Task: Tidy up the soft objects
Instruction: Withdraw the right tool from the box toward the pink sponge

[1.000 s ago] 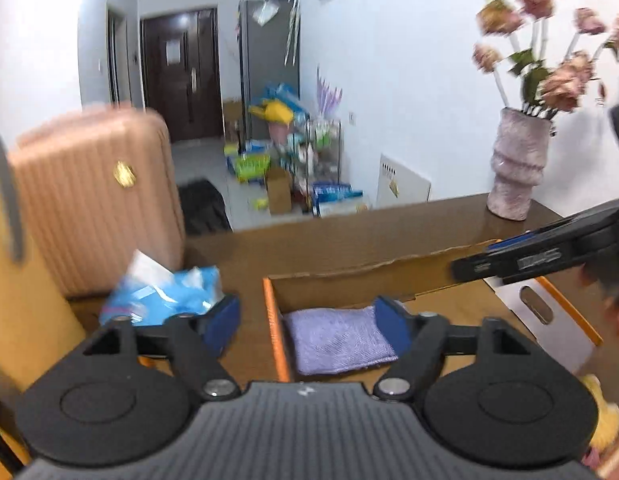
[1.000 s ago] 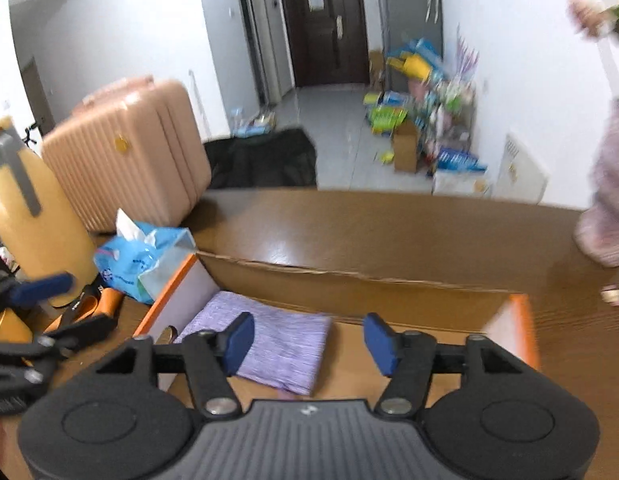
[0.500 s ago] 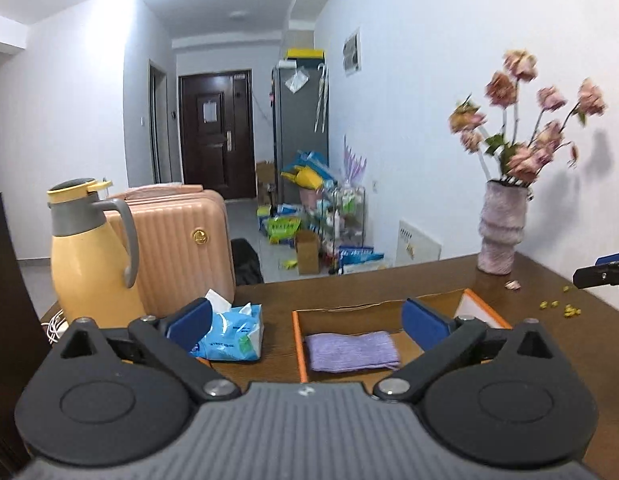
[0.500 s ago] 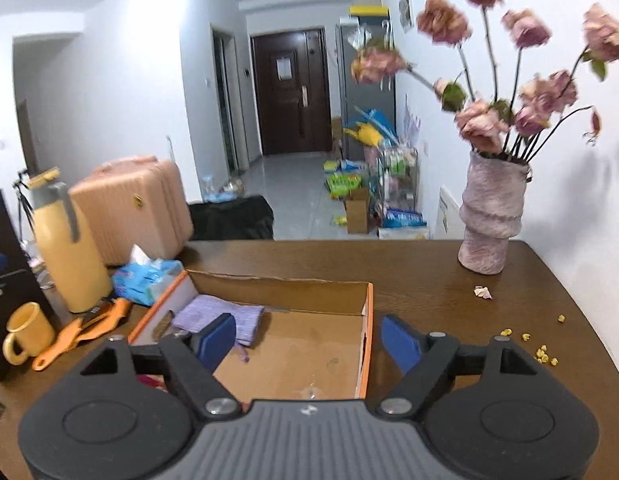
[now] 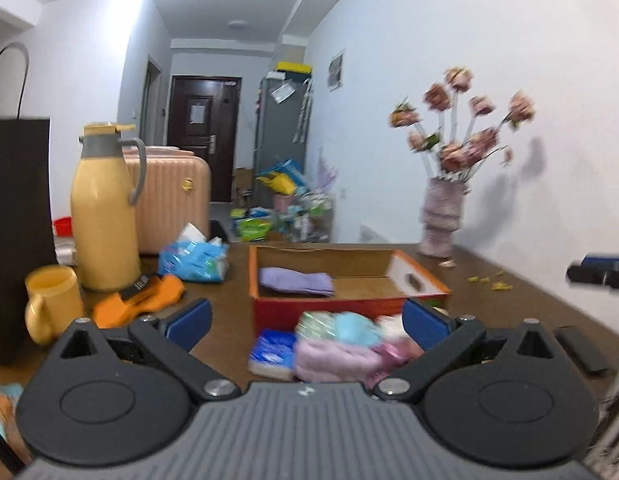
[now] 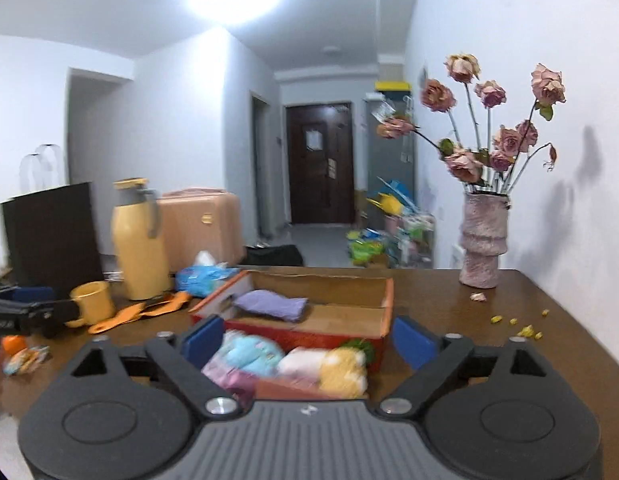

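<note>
With one purple cloth [image 5: 295, 281] boxed, both tongs, left [image 5: 305, 318] and right [image 6: 307, 338], hang wide open and empty, so next comes gripping a soft toy from the heap [image 6: 285, 364] at 6 o'clock of the box [image 6: 383, 300].

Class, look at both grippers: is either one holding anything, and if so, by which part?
Nothing is held. The left gripper and right gripper both stand open, with the pile of soft toys lying beyond them, ungripped.

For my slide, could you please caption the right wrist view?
Open right gripper above piled soft toys before the cardboard box.
</note>
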